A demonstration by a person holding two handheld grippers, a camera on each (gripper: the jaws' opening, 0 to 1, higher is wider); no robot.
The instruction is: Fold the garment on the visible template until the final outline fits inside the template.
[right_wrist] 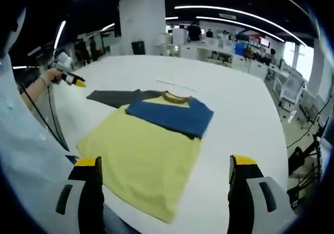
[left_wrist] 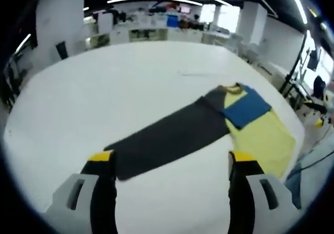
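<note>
A long-sleeved shirt lies flat on the white table. Its body is yellow, with a blue chest band and a dark grey sleeve stretched out to the side. In the left gripper view the grey sleeve runs across the middle, with the blue band and yellow body to the right. My left gripper hovers open just short of the sleeve's end, holding nothing. My right gripper hangs open above the yellow hem. The left gripper is held in a hand beyond the sleeve.
A faint thin line marks the table beyond the collar. The person's light sleeve and a black cable cross the left side. Office desks and chairs stand past the table's edges.
</note>
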